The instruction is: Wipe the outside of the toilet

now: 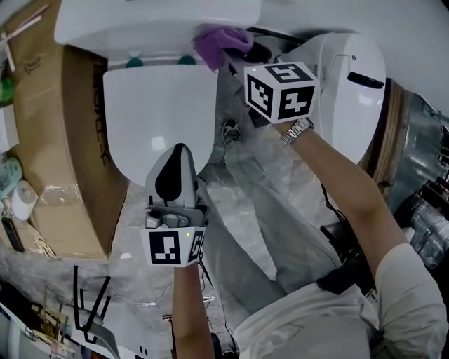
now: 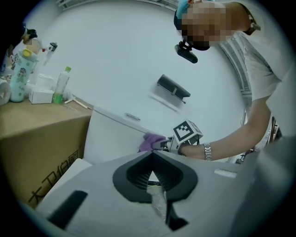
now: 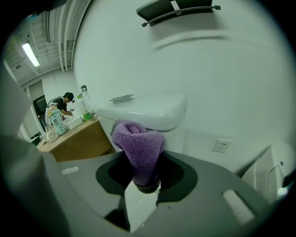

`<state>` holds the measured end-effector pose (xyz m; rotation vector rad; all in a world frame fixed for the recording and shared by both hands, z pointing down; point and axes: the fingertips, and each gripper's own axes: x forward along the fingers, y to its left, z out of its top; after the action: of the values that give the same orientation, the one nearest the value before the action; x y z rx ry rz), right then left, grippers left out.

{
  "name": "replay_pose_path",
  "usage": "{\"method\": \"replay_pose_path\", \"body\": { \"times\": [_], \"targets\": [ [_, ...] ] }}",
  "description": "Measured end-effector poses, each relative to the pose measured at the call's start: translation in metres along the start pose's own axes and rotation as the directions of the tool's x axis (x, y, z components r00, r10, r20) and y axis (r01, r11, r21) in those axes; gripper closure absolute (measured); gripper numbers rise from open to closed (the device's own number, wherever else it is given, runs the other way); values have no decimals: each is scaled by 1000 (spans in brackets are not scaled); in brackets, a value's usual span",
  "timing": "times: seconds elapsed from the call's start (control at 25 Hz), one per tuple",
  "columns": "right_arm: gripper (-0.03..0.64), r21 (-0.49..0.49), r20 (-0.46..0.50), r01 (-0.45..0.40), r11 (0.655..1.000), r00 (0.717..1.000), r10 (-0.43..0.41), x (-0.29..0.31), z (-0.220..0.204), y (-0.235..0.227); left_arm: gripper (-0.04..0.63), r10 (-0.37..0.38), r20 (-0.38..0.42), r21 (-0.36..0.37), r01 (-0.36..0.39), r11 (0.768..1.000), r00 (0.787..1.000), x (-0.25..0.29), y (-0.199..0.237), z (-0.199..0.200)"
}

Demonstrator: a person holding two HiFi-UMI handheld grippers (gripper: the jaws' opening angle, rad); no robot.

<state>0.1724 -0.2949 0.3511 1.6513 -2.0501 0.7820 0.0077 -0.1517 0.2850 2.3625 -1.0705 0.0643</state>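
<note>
The cardboard box (image 1: pixel 66 154) stands just beside the toilet's (image 1: pixel 158 112) left side, so no claw fits there. On the right, the floor (image 1: pixel 230 92) between the toilet and the big white thing (image 1: pixel 347 98) is open, but your leg (image 1: pixel 259 196) stands in it. Your right claw (image 3: pixel 147 183), clamped on the purple cloth (image 3: pixel 138 143), fills the spot by the tank (image 1: pixel 154 21).

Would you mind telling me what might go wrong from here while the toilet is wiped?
The right gripper pinches only one end of the purple cloth, so pressing on the tank might pull it loose. The bottles on the cardboard box stand close beside the tank; a wide sweep that way might topple them.
</note>
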Motion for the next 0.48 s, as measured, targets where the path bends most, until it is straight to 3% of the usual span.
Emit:
{"method": "replay_pose_path", "body": {
  "times": [0.48],
  "targets": [
    [486,28,-25,101,994,995,-100,-15,-15,-41,591,-12,-12,4,12,1000,1000,4,-1,-1]
  ]
}}
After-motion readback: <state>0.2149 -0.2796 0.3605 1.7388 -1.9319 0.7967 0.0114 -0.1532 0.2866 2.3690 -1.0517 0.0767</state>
